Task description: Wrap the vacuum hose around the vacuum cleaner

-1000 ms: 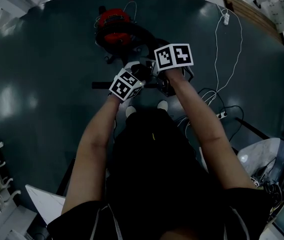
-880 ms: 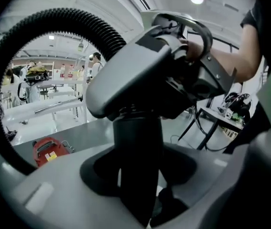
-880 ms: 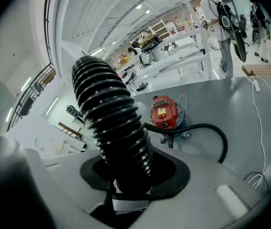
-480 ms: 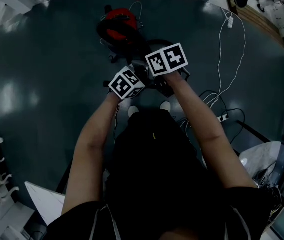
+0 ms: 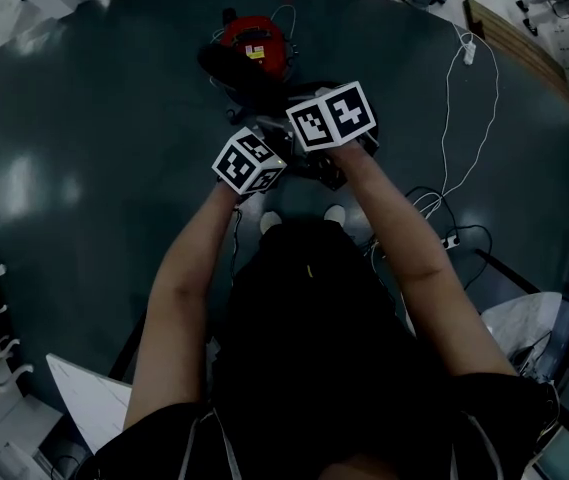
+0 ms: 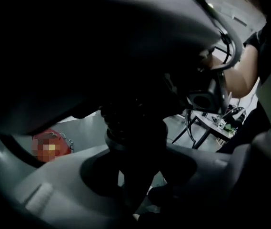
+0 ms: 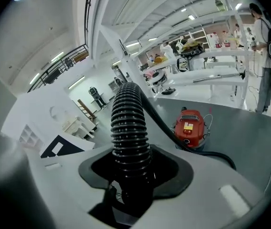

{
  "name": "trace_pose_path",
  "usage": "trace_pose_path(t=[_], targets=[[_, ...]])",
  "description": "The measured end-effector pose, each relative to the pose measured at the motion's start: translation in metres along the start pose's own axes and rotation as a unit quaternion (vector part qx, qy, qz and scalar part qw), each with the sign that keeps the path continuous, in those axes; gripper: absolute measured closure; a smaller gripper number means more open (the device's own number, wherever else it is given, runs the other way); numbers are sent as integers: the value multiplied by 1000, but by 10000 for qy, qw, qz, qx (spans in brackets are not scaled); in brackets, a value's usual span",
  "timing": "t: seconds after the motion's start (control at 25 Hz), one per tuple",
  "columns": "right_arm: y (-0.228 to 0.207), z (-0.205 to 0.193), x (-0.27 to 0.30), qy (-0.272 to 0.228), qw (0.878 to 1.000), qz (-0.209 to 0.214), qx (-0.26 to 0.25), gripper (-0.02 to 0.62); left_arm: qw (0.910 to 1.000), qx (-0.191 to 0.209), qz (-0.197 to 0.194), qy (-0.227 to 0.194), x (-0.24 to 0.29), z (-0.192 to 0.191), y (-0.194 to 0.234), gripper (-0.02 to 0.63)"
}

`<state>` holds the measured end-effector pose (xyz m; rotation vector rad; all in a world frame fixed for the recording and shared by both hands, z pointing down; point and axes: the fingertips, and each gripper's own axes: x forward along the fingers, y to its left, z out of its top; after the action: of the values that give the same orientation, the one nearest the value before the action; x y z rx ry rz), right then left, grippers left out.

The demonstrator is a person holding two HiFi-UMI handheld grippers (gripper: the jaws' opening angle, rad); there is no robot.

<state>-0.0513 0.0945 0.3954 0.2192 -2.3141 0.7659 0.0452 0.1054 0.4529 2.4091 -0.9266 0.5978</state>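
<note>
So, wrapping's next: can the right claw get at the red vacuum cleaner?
Likely yes: only bare floor before the vacuum cleaner; the right claw, jaws just opening, holds the hose.

Red vacuum cleaner (image 7: 188,128), black ribbed hose (image 7: 130,128).

This is a large, open lab or workshop hall. A high ceiling of white steel beams (image 7: 140,8) carries strip lights (image 7: 191,17), and a railed gallery (image 7: 59,66) runs along the far left. White workbenches (image 7: 211,75) loaded with equipment stand at the far side, with a person (image 7: 264,32) at the right. The dark glossy floor (image 5: 94,118) has a white cable (image 5: 474,118) and a power strip (image 5: 447,240) trailing across it on the right.
</note>
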Motion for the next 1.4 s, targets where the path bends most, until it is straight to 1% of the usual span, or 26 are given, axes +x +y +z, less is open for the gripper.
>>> trace_pose_path(t=[0.16, 0.32, 0.4, 0.48, 0.52, 0.6, 0.64, 0.68, 0.76, 0.8, 0.88, 0.96, 1.0, 1.12, 1.2, 1.4], targets=[[4, 3, -1, -18, 9999, -14, -140, 403, 9999, -15, 9, -117, -3, 3, 0, 391], [9, 9, -4, -130, 9998, 43, -154, 396, 9997, 70, -20, -251, -7, 8, -2, 387], [10, 11, -5, -191, 9995, 28, -264, 368, 9994, 103, -43, -341, -9, 11, -3, 383], [14, 15, -9, -340, 9991, 163, -204, 363, 9991, 100, -69, -398, -11, 13, -6, 379], [17, 18, -13, -502, 9982, 332, -42, 348, 9991, 66, -77, -405, -12, 13, -6, 376], [21, 30, -24, -897, 9930, 685, 356, 336, 9988, -126, -78, -466, -16, 10, -4, 365], [19, 35, -28, -1044, 9906, 745, 478, 338, 9980, -305, -80, -554, -20, 9, -1, 367], [15, 38, -31, -1139, 9895, 703, 537, 348, 9965, -520, -101, -653, -24, 9, 2, 370], [2, 41, -35, -1253, 9890, 476, 622, 375, 9931, -868, -234, -756, -30, 9, 4, 373], [-5, 41, -36, -1308, 9882, 373, 700, 390, 9923, -940, -321, -744, -33, 8, 3, 373], [-16, 38, -38, -1402, 9861, 235, 859, 410, 9929, -892, -459, -645, -37, 4, -1, 373], [-23, 32, -35, -1382, 9861, 135, 914, 411, 9936, -800, -549, -574, -44, 2, -4, 373], [-26, 28, -33, -1331, 9869, 92, 907, 411, 9931, -817, -589, -597, -48, 2, -4, 373], [-28, 19, -23, -1163, 9896, 35, 851, 419, 9889, -1036, -732, -774, -64, 6, -3, 373], [-25, 17, -15, -1070, 9909, 69, 816, 420, 9876, -1063, -840, -794, -76, 8, -6, 373], [-13, 19, 15, -900, 9931, 235, 709, 420, 9872, -962, -1058, -709, -94, 8, -11, 373]])
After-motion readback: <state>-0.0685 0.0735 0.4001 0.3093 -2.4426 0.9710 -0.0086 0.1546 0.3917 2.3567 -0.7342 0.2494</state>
